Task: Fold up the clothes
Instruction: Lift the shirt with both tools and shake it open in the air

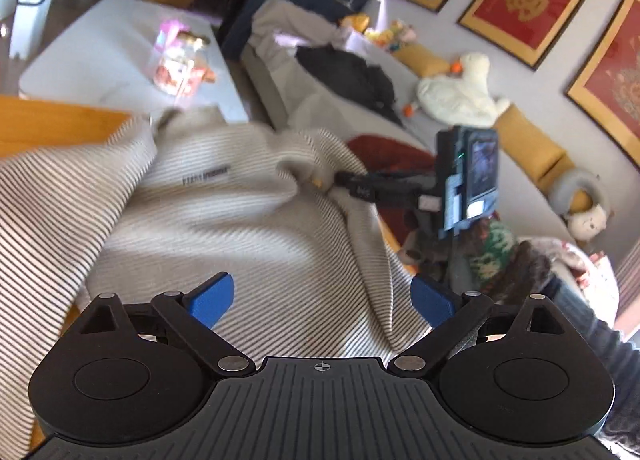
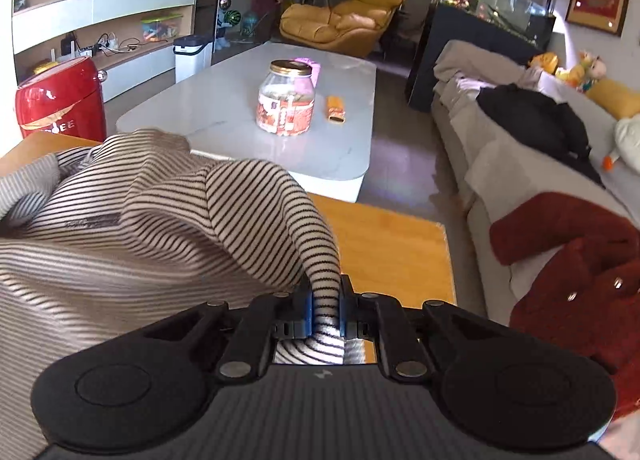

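Note:
A cream striped sweater [image 1: 224, 211] with thin dark lines lies bunched on an orange wooden table [image 1: 48, 119]. My left gripper [image 1: 322, 302] is open, its blue pads apart just above the sweater's body, holding nothing. My right gripper [image 2: 325, 306] is shut on a fold of the striped sweater [image 2: 160, 227] and lifts that part off the orange table [image 2: 384, 252]. In the left wrist view the right gripper [image 1: 320, 181] shows at the sweater's far right edge, pinching the cloth.
A white coffee table [image 2: 340, 127] with a jar [image 2: 286, 99] and an orange packet [image 2: 335, 109] stands beyond. A grey sofa [image 2: 500, 163] at right carries a black garment [image 2: 536, 115], a red coat [image 2: 580, 260] and soft toys [image 1: 464, 91]. A red cooler [image 2: 60, 103] stands at left.

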The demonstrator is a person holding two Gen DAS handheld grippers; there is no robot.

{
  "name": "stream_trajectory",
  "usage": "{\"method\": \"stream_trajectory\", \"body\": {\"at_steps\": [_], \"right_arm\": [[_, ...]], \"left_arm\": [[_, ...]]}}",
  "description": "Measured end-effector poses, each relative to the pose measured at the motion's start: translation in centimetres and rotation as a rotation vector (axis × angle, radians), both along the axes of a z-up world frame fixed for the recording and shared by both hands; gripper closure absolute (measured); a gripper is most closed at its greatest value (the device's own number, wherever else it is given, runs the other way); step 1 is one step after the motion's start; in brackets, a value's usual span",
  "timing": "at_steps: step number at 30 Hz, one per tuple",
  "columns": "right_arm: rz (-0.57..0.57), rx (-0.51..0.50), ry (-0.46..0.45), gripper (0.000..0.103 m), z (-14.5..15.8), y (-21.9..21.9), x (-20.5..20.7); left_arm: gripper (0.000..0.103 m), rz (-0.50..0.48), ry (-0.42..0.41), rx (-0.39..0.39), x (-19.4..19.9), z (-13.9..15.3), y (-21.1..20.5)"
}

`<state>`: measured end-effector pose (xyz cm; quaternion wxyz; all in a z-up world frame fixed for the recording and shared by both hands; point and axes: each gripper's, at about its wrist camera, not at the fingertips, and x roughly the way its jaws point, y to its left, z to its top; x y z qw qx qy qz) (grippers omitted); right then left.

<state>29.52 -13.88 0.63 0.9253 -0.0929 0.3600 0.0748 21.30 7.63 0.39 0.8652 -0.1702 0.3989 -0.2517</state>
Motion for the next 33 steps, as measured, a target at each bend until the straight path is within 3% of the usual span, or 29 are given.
{"method": "stream_trajectory", "body": {"at_steps": [3,5,9,12,14,16,18,20,25,26,27,28,29,30,33], "right_arm": [[0.056,0.052,0.028,0.093,0.8,-1.2,-3.5],[0.059,0.056,0.000,0.093,2.2,-2.5,-5.9],[-0.056,0.003,-0.078,0.093,3.7,-6.1,-6.7],[-0.120,-0.007,-0.041,0.093,2.3,-7.5,-5.7],[-0.108,-0.013,-0.022,0.093,1.2,-7.0,-5.7],[-0.093,-0.023,-0.027,0.092,0.6,-6.3,-5.8],[-0.084,-0.006,-0.039,0.091,0.8,-5.9,-5.7],[-0.078,0.013,-0.050,0.090,1.3,-5.8,-5.6],[-0.069,0.032,-0.069,0.089,1.9,-6.0,-5.7],[-0.065,0.034,-0.071,0.089,2.0,-6.0,-5.7],[-0.059,0.033,-0.074,0.089,2.1,-6.0,-5.7],[-0.053,0.033,-0.081,0.090,2.3,-5.9,-5.6],[-0.045,0.034,-0.092,0.090,2.6,-5.9,-5.6],[-0.042,0.043,-0.106,0.090,3.0,-6.0,-5.4],[-0.059,0.079,-0.146,0.091,4.0,-6.4,-4.0]], "left_arm": [[0.005,0.009,0.077,0.028,0.7,-2.2,0.4],[0.005,-0.002,0.094,0.032,0.2,-2.8,1.5],[0.005,-0.043,0.103,0.082,-1.9,-2.7,3.1],[0.005,-0.059,0.101,0.160,-3.4,-2.0,3.3],[0.006,-0.081,0.050,0.232,-4.1,-0.6,2.6],[0.006,-0.119,-0.098,0.273,-4.7,2.0,2.0],[0.005,-0.113,-0.260,0.346,-4.0,4.6,0.9],[0.005,-0.079,-0.367,0.442,-1.9,5.8,0.0],[0.008,0.006,-0.331,0.637,7.2,3.0,-1.1],[0.018,-0.007,-0.305,0.650,8.3,2.1,-1.3],[0.038,-0.023,-0.276,0.658,9.3,1.2,-1.5],[0.051,-0.040,-0.247,0.665,10.2,0.3,-1.7],[0.074,-0.043,-0.243,0.695,10.7,-0.3,-1.7],[0.085,-0.014,-0.246,0.720,11.3,-0.4,-1.0],[0.085,0.096,-0.259,0.786,13.2,-0.6,1.6]]}}
